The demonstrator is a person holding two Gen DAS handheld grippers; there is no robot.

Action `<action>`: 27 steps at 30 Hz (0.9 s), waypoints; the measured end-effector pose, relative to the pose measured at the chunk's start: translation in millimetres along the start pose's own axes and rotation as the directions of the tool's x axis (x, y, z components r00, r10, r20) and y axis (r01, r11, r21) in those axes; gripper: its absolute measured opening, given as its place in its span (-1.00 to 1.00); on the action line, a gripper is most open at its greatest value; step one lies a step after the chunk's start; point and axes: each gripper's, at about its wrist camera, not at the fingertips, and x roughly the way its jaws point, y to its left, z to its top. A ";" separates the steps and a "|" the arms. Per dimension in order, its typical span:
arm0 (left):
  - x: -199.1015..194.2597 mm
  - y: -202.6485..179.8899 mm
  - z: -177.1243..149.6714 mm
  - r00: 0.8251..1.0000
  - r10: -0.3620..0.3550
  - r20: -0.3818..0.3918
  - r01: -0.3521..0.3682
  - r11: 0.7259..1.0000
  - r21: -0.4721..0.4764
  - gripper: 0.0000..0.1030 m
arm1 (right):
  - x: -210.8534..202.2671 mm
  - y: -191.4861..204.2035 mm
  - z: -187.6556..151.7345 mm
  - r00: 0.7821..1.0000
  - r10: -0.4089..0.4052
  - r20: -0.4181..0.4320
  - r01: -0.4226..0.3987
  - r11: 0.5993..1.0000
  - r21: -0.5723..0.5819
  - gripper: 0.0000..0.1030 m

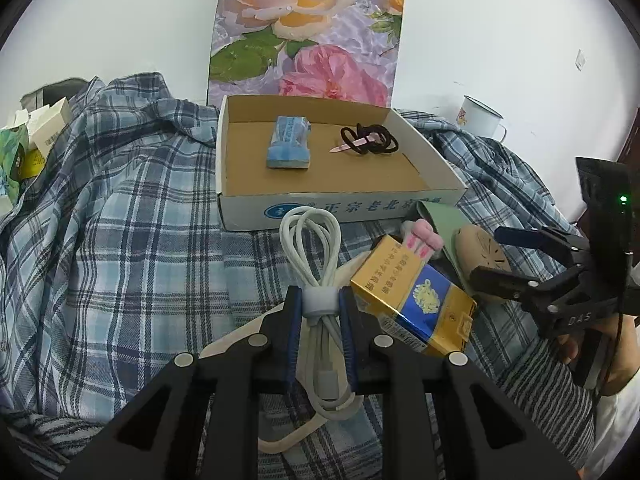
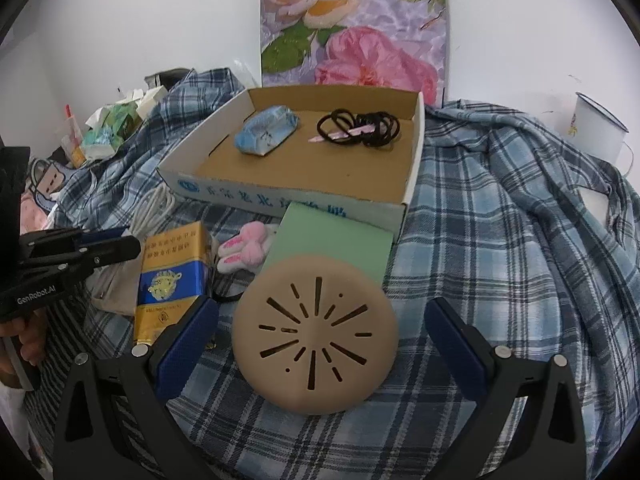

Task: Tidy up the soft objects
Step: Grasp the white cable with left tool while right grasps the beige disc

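Two grippers are at work, and my left gripper [image 1: 319, 308] is squeezed tight on the white cable [image 1: 316, 264]. The pads pinch it right at the little grey strap that ties the loops together. That is a good place to hold, I think, because the bundle is thickest there and the strap stops the loops from sliding out. The cable looks light and bendy, so its loose ends will likely flop and swing when I lift it.

My right gripper [image 2: 320, 332] has its jaws wide apart, one on each side of the round tan pad [image 2: 316, 336] with slits in it. The pad looks soft and thin. I would pinch it at the rim, not the middle, so it does not fold up. It lies partly on a green sheet [image 2: 336, 232].

Just beside the cable is a gold and blue packet [image 1: 416, 300], and a pink bunny toy [image 2: 244, 248] is near it. Farther back sits the cardboard box [image 1: 340, 208], with a blue pouch [image 1: 290, 142] and black hair ties [image 1: 370, 140] inside. Everything rests on a plaid cloth [image 1: 120, 220].
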 end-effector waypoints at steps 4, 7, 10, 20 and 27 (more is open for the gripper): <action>-0.5 0.8 -0.1 1.000 -0.008 0.002 0.008 1.000 -0.012 -0.62 | 7.9 -1.3 -1.3 0.999 0.009 -0.034 -0.009 1.000 0.011 1.00; -0.7 3.2 -0.2 1.000 -0.018 0.000 0.018 1.000 -0.025 -0.62 | 8.7 -2.4 -1.7 0.999 0.014 -0.038 -0.013 1.000 0.019 0.77; -1.6 2.8 -0.2 1.000 -0.016 0.003 0.016 1.000 -0.026 -0.62 | 10.8 -2.8 -2.1 0.998 0.032 -0.049 -0.030 0.999 0.023 0.61; -8.0 1.3 1.4 1.000 -0.010 0.024 0.011 1.000 -0.026 -0.62 | -7.3 1.8 -0.7 0.999 0.013 0.031 -0.013 1.000 0.000 0.55; -19.7 -0.6 4.2 0.998 -0.014 0.057 0.016 1.000 -0.024 -0.62 | -27.2 6.8 3.6 0.993 -0.018 0.121 0.020 1.000 -0.021 0.55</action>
